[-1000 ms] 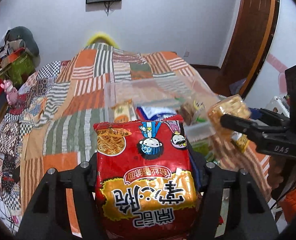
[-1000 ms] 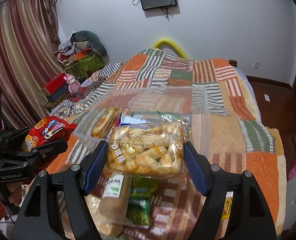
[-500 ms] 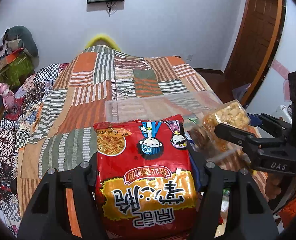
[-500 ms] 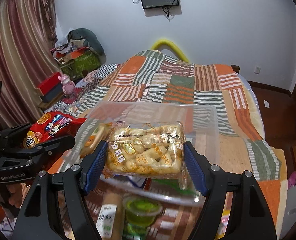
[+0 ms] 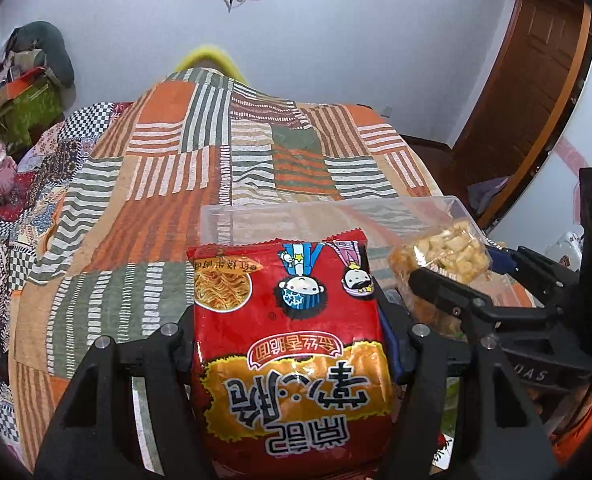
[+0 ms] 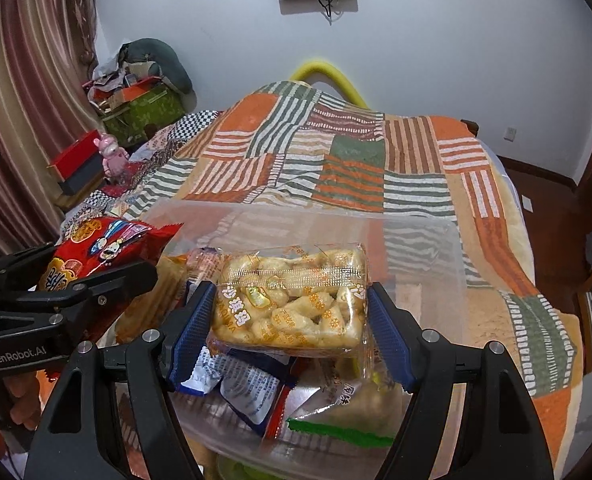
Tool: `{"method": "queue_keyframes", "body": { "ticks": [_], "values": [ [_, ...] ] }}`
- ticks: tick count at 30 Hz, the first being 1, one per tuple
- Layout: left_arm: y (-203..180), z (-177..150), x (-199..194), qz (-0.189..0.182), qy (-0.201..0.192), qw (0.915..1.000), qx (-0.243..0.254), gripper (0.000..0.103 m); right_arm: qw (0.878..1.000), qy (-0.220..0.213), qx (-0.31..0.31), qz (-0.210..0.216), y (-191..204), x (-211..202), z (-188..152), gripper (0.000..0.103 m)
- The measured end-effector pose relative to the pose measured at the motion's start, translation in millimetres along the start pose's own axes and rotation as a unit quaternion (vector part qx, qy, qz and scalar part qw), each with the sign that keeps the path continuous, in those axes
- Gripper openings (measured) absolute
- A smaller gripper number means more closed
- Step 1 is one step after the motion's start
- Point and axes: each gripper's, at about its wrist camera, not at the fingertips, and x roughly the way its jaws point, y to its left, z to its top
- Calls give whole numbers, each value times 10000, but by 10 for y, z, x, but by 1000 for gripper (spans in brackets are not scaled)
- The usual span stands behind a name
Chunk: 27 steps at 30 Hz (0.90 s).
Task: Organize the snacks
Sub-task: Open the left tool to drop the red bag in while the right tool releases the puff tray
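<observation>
My left gripper [image 5: 292, 320] is shut on a red instant-noodle packet [image 5: 288, 344], held above the near left edge of a clear plastic bin [image 5: 296, 216]. My right gripper [image 6: 292, 312] is shut on a clear pack of golden puffed snacks [image 6: 292, 300], held over the bin [image 6: 424, 264]. The bin holds several packets, among them a blue-and-white wrapper [image 6: 240, 384]. The right gripper and its pack [image 5: 444, 256] show at the right of the left wrist view. The left gripper with the red packet [image 6: 96, 248] shows at the left of the right wrist view.
The bin rests on a bed with an orange, green and white striped patchwork cover [image 5: 232, 152]. A pink toy [image 6: 112, 152] and a red box [image 6: 76, 164] sit at the left. A wooden door [image 5: 528, 80] is at the right.
Both grippers have moved forward and over the bin with their packs; the bin now lies right below them. The loose snacks in front of the bin have dropped out of sight.
</observation>
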Motion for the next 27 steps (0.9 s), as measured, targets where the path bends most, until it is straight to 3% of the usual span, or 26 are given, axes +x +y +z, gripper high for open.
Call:
{"method": "queue_keyframes", "body": {
  "ticks": [6,11,21,27],
  "values": [
    [-20,-11,113,213,114,9997,47,66,9999,14,121,-87,-48,2,18,72],
    [10,-27,81,134,168,9998,-38,68,9999,46,124,-70,-62,-51,23,72],
    [-10,-75,-331,5,-124,9999,-89,83,9998,-170,3,-112,-55,-366,-59,76],
    [-42,-254,-564,172,-228,9995,107,85,9992,-312,-138,-194,-62,-615,-176,78]
  ]
}}
